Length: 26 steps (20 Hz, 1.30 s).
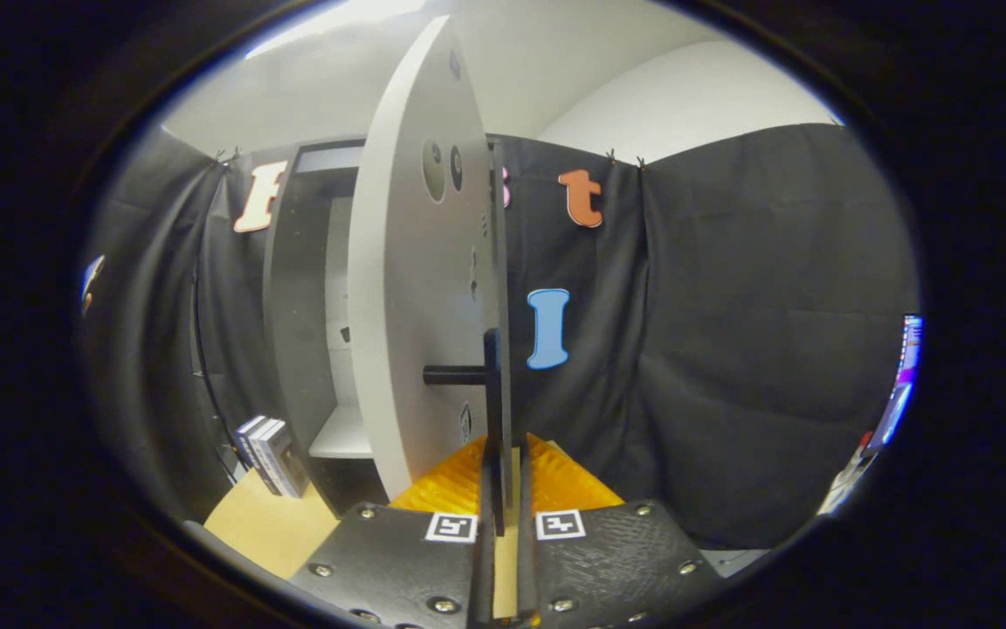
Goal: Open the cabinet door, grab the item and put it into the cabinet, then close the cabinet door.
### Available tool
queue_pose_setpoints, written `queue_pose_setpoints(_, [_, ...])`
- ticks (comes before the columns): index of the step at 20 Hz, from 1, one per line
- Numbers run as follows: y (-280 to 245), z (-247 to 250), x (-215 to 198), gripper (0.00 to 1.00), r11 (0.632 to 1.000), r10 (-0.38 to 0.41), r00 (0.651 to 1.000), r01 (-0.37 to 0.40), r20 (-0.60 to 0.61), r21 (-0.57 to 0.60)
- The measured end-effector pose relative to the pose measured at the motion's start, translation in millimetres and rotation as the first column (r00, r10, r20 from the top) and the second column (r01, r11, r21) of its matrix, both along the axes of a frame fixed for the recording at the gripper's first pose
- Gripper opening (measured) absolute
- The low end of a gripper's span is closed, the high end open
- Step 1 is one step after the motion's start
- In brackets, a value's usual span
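Note:
The grey cabinet (298,306) stands ahead on the left with its door (420,306) swung partly open, so I see the door almost edge-on. A black bar handle (492,384) runs down the door's edge on a short post and drops between my fingers. My gripper (503,476) is shut on that handle, with a finger (455,485) pressing on each side. Inside the cabinet a white shelf (341,432) shows. The item, a small set of upright books (272,454), stands on the wooden tabletop (263,524) just left of the cabinet's base.
Black cloth walls close the booth behind and to the right of the door. A lit screen (902,384) stands at the far right. A dark cable (206,367) hangs along the wall left of the cabinet.

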<state>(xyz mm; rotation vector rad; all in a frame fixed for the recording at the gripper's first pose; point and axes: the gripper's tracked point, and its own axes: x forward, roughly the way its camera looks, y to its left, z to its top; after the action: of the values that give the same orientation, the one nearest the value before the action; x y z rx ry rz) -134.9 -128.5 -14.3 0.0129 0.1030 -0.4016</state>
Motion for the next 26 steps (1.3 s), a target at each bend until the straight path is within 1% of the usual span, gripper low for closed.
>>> queue_pose_setpoints(2, [-14, -2, -5, 0.1, 1.0, -0.005, 1.0, 0.005, 0.0, 0.003])
queue_pose_setpoints(6, [-33, 0, -21, 0.1, 0.999, 0.048, 0.999, -0.048, -0.004, -0.006])
queue_pose_setpoints(10, [-53, -1, -23, 0.1, 0.997, 0.083, 0.997, -0.083, 0.01, 0.005])
queue_pose_setpoints(13, [-64, -1, -22, 0.1, 0.993, 0.114, 0.993, -0.114, 0.011, -0.021])
queue_pose_setpoints(18, [-84, -2, -32, 0.1, 0.992, 0.126, 0.992, -0.125, 0.011, -0.009])
queue_pose_setpoints(20, [-87, -6, -33, 0.1, 0.995, 0.095, 0.996, -0.095, -0.004, -0.022])
queue_pose_setpoints(22, [-113, -8, -50, 0.1, 0.999, 0.037, 0.999, -0.037, -0.015, -0.035])
queue_pose_setpoints(23, [-124, -8, -57, 0.1, 0.999, 0.012, 1.0, -0.012, -0.014, -0.032])
queue_pose_setpoints(26, [-133, -4, -75, 0.1, 0.999, -0.049, 0.999, 0.049, 0.013, -0.011])
